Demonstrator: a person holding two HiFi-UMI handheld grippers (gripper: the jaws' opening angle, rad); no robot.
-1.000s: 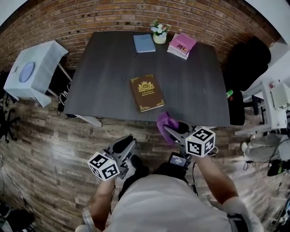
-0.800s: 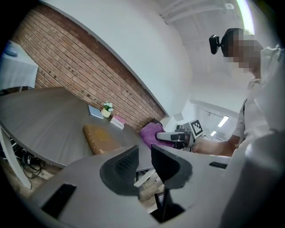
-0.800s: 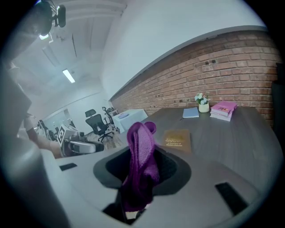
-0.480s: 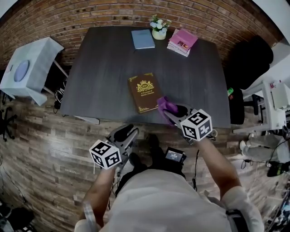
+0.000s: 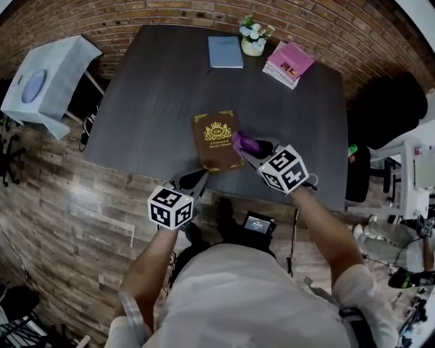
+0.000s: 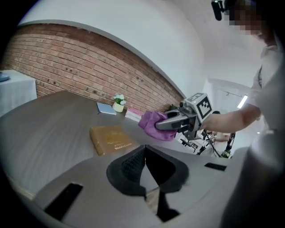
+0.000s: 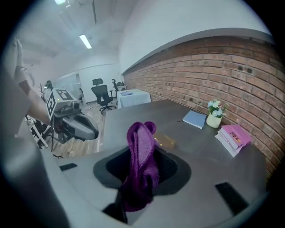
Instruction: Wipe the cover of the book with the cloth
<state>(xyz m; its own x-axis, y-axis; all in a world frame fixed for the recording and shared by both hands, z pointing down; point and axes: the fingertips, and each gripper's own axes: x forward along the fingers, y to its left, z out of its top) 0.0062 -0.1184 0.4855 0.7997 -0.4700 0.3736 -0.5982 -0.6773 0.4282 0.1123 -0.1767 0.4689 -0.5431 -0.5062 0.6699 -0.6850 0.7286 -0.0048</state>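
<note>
As you leaned over the near edge of the dark grey wooden table (image 5: 156, 102), your left gripper (image 5: 197, 178) hung at that edge, close to the near left corner of the book. Its jaws had just closed and met flat, with nothing between them. A little further in, your right gripper (image 5: 253, 151) was clamped on the bunched purple fleecy cloth (image 5: 245, 143), which stood out past its fingertips. The cloth sat at the right edge of the brown hardback book with a gold crest (image 5: 219, 141), towards the near right corner. Whether it touched the cover could not be told.

The book itself lay closed and flat — crest up, slightly askew — in the middle of the table's near half. Well beyond it, along the far edge, a thin light blue notebook (image 5: 225, 51), a small white pot of flowers (image 5: 253, 39) and a stack of pink books (image 5: 290, 64) stood in a row before the red brick wall (image 5: 102, 13). Off the table's left side stood a small stand draped in white (image 5: 44, 85).
</note>
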